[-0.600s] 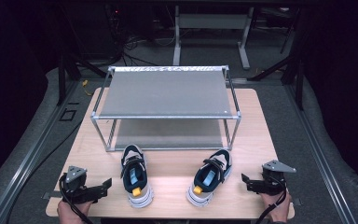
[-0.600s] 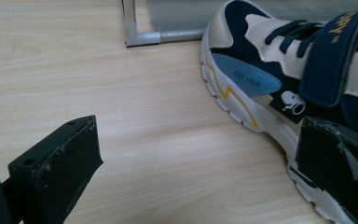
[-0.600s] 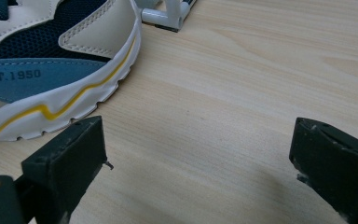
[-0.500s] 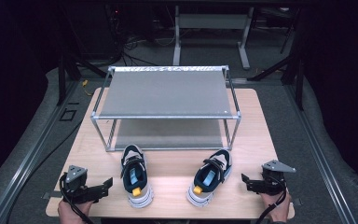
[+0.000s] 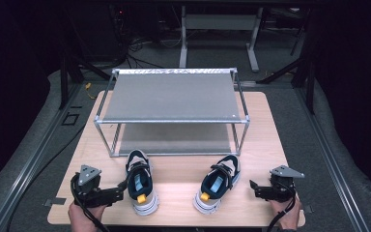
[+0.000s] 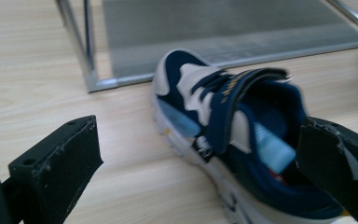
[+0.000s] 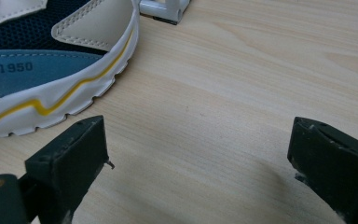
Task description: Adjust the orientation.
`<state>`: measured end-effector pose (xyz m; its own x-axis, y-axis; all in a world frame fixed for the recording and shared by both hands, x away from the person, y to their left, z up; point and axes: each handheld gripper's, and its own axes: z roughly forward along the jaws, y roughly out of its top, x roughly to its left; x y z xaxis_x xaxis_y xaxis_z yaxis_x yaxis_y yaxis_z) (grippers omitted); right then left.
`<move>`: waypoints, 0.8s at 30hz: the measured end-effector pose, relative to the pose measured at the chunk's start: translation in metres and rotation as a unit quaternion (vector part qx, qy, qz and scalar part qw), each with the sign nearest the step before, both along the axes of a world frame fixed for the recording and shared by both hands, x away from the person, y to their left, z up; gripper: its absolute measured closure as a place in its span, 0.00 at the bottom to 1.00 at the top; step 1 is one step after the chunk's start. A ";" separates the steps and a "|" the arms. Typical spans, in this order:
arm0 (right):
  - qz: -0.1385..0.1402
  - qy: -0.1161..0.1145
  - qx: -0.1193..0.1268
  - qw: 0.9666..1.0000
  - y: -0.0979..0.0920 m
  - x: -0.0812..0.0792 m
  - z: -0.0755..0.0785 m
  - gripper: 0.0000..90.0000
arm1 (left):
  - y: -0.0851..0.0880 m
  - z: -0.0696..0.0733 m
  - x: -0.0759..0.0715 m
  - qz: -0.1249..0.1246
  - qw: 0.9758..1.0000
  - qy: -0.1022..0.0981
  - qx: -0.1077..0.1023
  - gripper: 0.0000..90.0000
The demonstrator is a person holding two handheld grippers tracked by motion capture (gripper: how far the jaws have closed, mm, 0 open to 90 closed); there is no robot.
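Two shoes [image 5: 141, 181] between wide-open grippers [image 5: 117, 195].

Navy-and-white shoes on pale wood, beside a grey metal rack

The left shoe [image 5: 140, 187] and right shoe [image 5: 215, 189] are navy blue with off-white panels, light blue insoles, white soles and a yellow heel tab; the right shoe's sole carries a wavy yellow line. The table [image 5: 263, 140] is light wood grain. The rack [image 5: 171, 96] has silver tubes and grey mesh shelves. The left gripper [image 5: 118, 194] and right gripper [image 5: 255, 189] are matte black with grey top plates.
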<state>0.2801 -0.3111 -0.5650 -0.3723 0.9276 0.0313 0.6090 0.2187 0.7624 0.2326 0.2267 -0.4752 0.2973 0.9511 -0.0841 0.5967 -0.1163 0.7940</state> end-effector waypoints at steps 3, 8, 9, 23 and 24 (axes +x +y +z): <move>0.004 0.004 -0.002 1.000 0.000 0.000 0.000 0.05 | -0.007 0.001 -0.001 -0.006 1.000 0.000 -0.003 0.00; -0.001 -0.006 0.010 1.000 -0.001 0.000 0.000 0.05 | -0.031 -0.002 -0.004 -0.024 1.000 0.005 -0.006 0.00; -0.003 -0.005 0.009 1.000 -0.001 0.000 0.000 0.05 | -0.035 -0.004 -0.004 -0.027 1.000 0.006 -0.005 0.00; 0.000 -0.005 0.012 1.000 -0.002 0.000 0.000 0.05 | -0.056 -0.027 0.002 -0.038 0.997 0.032 0.058 0.00; -0.001 -0.005 0.013 1.000 -0.002 0.000 0.000 0.05 | -0.054 -0.026 0.001 -0.037 0.997 0.033 0.061 0.00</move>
<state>0.2798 -0.3133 -0.5647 -0.3714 0.9271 0.0510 0.6019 0.1986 0.7734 0.2337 0.1724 -0.5017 0.3640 0.9314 0.0084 0.6335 -0.2542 0.7308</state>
